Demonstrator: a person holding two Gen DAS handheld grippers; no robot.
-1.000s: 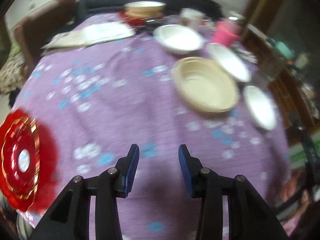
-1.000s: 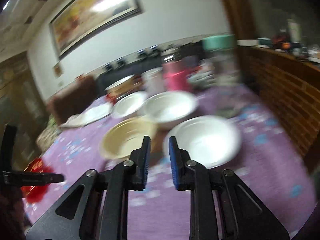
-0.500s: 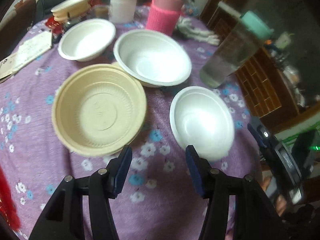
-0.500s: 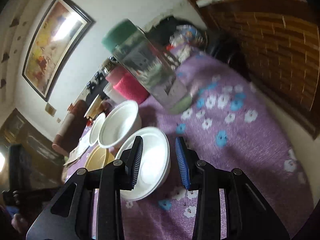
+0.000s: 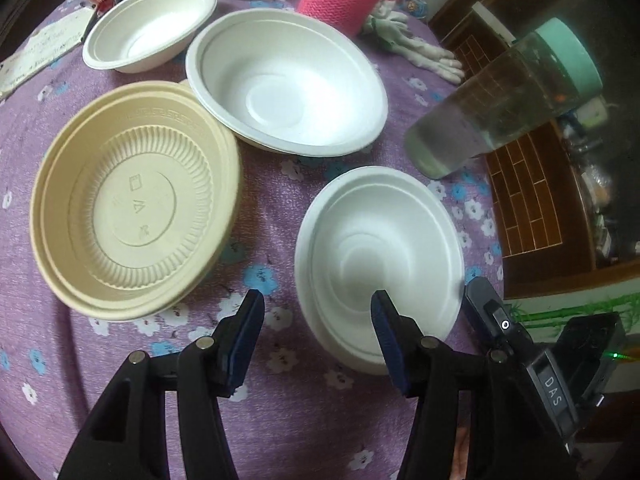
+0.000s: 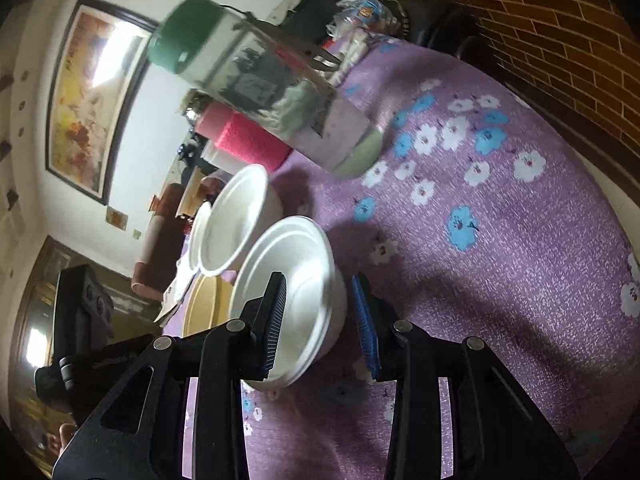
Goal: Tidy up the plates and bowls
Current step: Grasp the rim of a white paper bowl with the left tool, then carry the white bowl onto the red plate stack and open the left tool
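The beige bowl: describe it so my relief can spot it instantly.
On the purple flowered tablecloth, find the cluster of four bowls. The beige bowl sits leftmost in the left wrist view, its rim tucked under the big white bowl. It is the only tan, ribbed one; the rest are plain white.

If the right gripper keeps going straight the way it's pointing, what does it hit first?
Most likely the near white bowl: its rim already sits between the open fingers of the right gripper, untouched. Depth is hard to judge.

The left gripper (image 5: 316, 334) and right gripper (image 6: 318, 322) share black angular arms, silver round screws, and blue ribbed jaws.
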